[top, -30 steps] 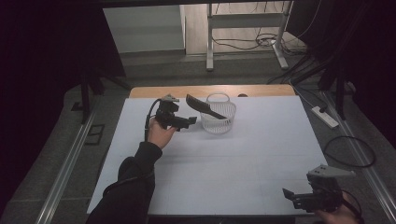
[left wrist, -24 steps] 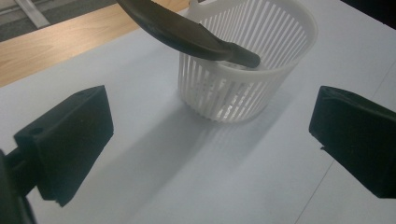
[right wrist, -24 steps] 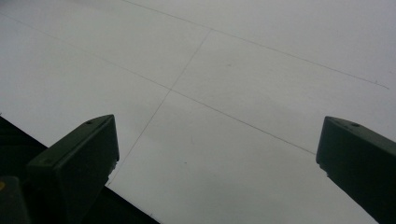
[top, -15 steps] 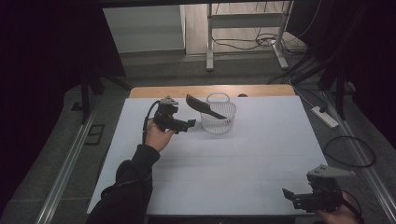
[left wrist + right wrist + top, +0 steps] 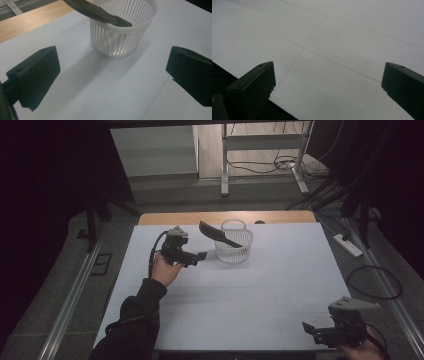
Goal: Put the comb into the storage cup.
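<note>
A white slatted basket (image 5: 234,243) stands at the far middle of the white table (image 5: 260,290). A dark flat utensil (image 5: 218,234) lies slanted across its rim, one end sticking out up and to the left. My left gripper (image 5: 199,256) hovers just left of the basket, open with nothing between its jaws. In the left gripper view the basket (image 5: 125,32) and the utensil (image 5: 100,12) sit ahead of the left gripper (image 5: 112,80). My right gripper (image 5: 314,331) is at the near right corner, open, and in its own view the right gripper (image 5: 327,87) hangs over bare white surface.
A strip of wooden tabletop (image 5: 225,217) shows beyond the white cover. A power strip (image 5: 348,245) and cables (image 5: 375,282) lie on the floor to the right. A metal frame (image 5: 260,150) stands behind the table.
The left gripper has drifted slightly toward the person, away from the basket. The right gripper has stayed put.
</note>
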Available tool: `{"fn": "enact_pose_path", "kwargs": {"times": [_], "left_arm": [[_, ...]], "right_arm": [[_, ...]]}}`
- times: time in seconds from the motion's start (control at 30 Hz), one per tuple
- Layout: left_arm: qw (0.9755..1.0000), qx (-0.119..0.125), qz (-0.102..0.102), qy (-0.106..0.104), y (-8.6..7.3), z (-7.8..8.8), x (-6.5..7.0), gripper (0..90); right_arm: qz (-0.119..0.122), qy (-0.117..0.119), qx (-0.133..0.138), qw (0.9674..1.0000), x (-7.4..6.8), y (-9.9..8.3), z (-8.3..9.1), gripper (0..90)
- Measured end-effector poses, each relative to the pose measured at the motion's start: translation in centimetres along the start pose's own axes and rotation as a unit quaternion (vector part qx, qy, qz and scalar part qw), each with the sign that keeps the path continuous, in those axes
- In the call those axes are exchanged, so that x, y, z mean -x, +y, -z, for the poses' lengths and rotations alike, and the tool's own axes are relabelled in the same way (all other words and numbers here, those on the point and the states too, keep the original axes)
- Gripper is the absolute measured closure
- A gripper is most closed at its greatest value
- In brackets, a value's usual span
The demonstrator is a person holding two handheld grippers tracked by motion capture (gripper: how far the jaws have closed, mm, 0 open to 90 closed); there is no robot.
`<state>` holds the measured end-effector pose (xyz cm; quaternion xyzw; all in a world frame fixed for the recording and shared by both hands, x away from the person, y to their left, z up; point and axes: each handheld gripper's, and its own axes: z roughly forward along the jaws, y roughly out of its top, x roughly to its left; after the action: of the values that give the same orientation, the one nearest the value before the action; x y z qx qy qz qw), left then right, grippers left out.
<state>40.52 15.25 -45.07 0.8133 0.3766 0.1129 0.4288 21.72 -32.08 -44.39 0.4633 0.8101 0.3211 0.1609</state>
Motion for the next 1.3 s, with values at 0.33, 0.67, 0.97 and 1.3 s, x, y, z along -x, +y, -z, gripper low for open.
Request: {"fn": "enact_pose_path", "kwargs": {"times": [0.33,0.67,0.97,1.3], "left_arm": [[1.0000,0.001,0.000,-0.002,-0.9,1.1,0.0,0.0],[0.9998,0.016,-0.007,-0.009,-1.9,2.5,0.8,0.0],[0.9997,0.016,-0.013,-0.014,-2.6,3.4,1.4,0.0],[0.9999,0.005,-0.009,-0.013,-3.4,4.0,1.9,0.0]], "right_arm": [[0.000,-0.002,0.002,1.0000,0.0,0.0,0.0,0.0],[-0.001,-0.004,0.003,1.0000,-0.1,0.0,0.1,0.0],[-0.001,-0.002,0.008,1.0000,0.0,0.0,0.2,0.0],[-0.005,-0.001,0.015,0.9999,0.0,-0.1,0.3,0.0]]}}
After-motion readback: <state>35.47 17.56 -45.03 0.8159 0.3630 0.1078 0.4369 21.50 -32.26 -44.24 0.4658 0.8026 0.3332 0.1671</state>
